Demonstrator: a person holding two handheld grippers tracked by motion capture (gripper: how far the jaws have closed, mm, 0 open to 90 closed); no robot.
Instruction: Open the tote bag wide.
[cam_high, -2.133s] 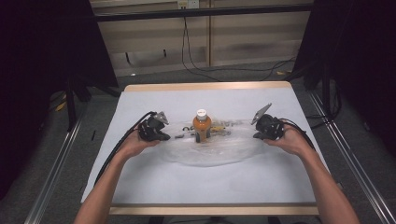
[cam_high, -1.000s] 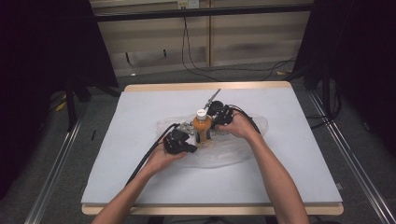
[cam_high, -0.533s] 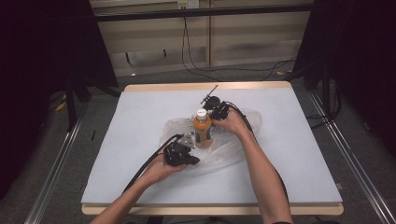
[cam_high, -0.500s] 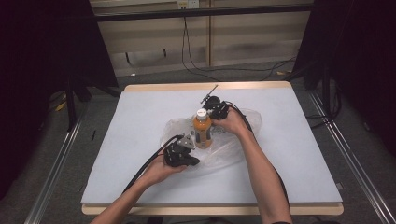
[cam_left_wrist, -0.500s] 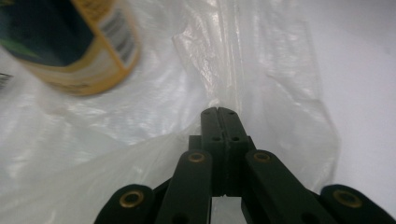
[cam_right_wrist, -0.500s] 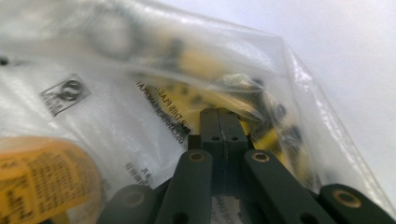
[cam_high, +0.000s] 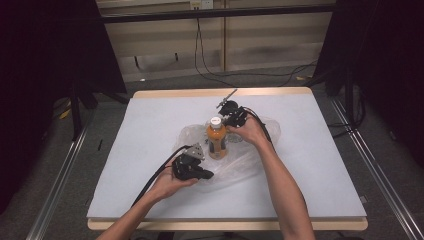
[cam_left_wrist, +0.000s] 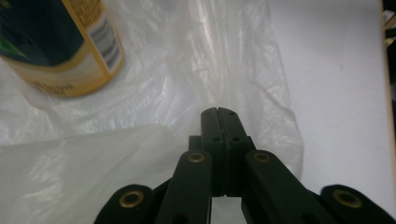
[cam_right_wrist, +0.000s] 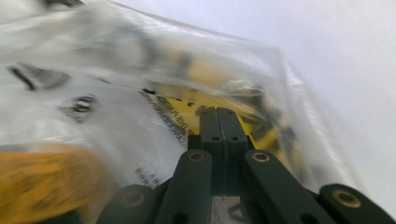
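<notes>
Orange bottle (cam_high: 216, 139) upright — in clear bag (cam_high: 250, 165).

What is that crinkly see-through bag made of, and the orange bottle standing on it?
The bag looks like thin, glossy clear plastic film: it wrinkles, shines, and the table shows through. The bottle seems to be clear plastic holding orange drink, with a white cap and a glossy printed label; plastic rather than glass is a guess.

Each hand-held gripper is black. The left hand-held gripper (cam_high: 192, 168) carries a grey three-cornered plate on top and trails a black cable. The right hand-held gripper (cam_high: 232, 116) trails a black cable too. Up close, the jaws are matte black bars with brass-ringed pivot holes and small screws. Both forearms are bare, without sleeves.
</notes>
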